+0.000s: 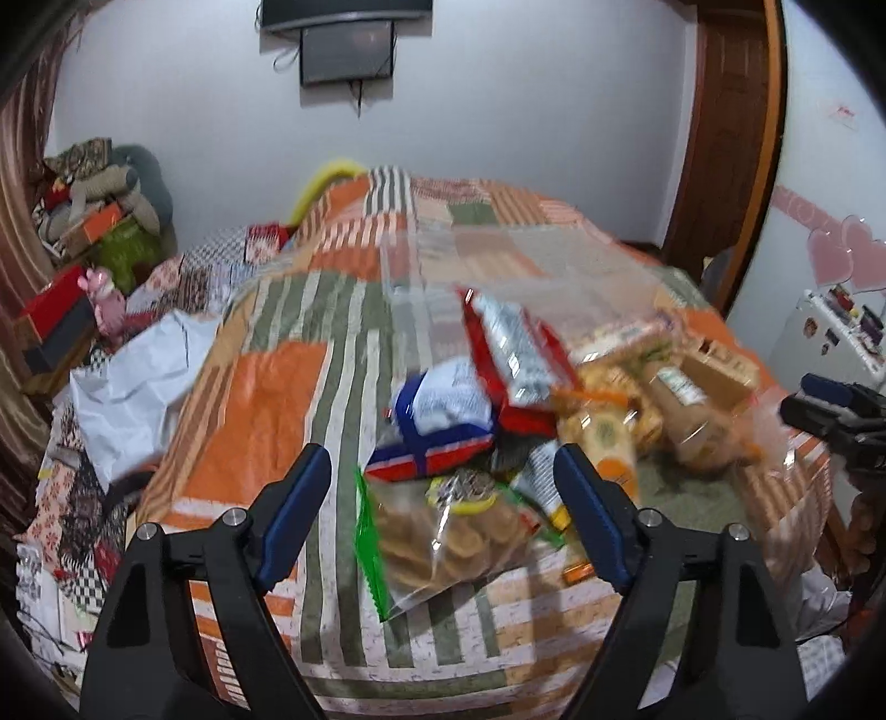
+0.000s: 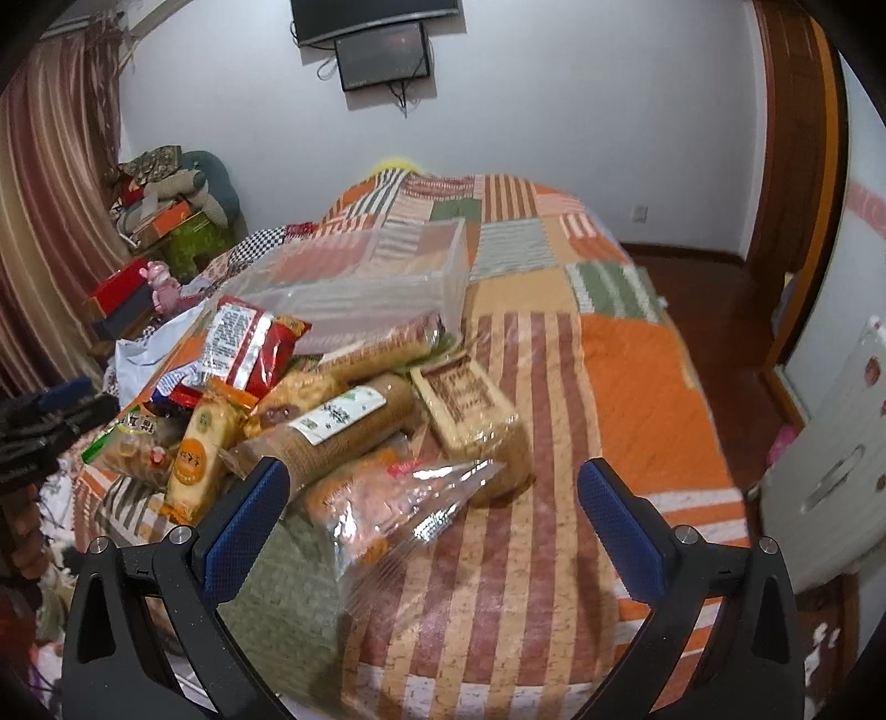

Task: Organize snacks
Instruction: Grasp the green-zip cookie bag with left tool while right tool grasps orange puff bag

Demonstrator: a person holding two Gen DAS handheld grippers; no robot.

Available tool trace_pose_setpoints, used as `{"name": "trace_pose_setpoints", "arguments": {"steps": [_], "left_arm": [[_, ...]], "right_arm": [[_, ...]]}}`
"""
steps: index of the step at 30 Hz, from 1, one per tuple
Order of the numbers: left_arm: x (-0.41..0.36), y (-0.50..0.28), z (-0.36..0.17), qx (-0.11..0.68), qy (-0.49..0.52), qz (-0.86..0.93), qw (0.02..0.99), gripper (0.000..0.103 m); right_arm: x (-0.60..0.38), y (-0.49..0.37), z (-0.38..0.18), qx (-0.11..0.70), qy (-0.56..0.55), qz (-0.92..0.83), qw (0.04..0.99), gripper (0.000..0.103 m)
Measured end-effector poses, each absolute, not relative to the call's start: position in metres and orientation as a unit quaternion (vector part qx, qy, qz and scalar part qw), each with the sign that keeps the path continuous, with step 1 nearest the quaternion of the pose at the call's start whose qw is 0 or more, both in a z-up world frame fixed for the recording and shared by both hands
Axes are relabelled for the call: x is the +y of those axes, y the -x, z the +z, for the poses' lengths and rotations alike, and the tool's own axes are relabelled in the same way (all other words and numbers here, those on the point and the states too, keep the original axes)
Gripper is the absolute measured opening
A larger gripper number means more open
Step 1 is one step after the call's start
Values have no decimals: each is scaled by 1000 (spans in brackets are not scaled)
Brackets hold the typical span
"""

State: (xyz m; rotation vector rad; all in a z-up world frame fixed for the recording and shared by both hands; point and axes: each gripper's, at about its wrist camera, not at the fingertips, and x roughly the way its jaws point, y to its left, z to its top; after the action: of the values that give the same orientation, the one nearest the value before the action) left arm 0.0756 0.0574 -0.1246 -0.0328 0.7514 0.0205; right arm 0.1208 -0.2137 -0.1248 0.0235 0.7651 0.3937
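We saw a big pile of snacks on a bed with a striped patchwork quilt (image 1: pixel 260 387). Our left gripper (image 1: pixel 443 471) hung over the near end of the pile. Its two blue fingers (image 1: pixel 293 509) stood apart, and no snack was pressed between them. Just under it lay a clear bag of round biscuits (image 1: pixel 448 537) with a green edge. Behind that bag sat a blue and white packet (image 1: pixel 443 410), and a red packet (image 1: pixel 515 360) leaned on top of it.

Our right gripper (image 2: pixel 432 493) was spread wide too, and it held nothing. A shiny clear bag of orange snacks (image 2: pixel 387 498) lay between its fingers, but the blue pads (image 2: pixel 243 526) did not squeeze it. Near it we saw a long brown roll of biscuits (image 2: pixel 343 426) with a white label and a yellow packet (image 2: pixel 194 465) beside it. A clear plastic box (image 2: pixel 382 277) sat on the quilt behind the pile, touching the snacks at the back.

A dark screen (image 2: pixel 382 52) hung on the white wall.
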Motion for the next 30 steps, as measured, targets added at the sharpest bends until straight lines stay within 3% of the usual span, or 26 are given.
{"name": "trace_pose_setpoints", "arguments": {"steps": [3,6,23,26,30], "left_arm": [[62,-82,-139,390,30,7,920,83],[66,-87,-148,401,38,11,915,83],[65,-107,-186,431,70,-9,900,83],[67,-105,-188,431,86,-11,898,83],[66,-101,-187,430,84,-11,899,73]], "right_arm": [[-217,-128,-133,392,-32,198,898,101],[-216,-133,-141,408,-37,198,890,92],[-203,-143,-161,448,-73,257,853,89],[-202,-145,-164,456,-77,264,847,82],[-197,-144,-162,456,-73,280,841,59]]}}
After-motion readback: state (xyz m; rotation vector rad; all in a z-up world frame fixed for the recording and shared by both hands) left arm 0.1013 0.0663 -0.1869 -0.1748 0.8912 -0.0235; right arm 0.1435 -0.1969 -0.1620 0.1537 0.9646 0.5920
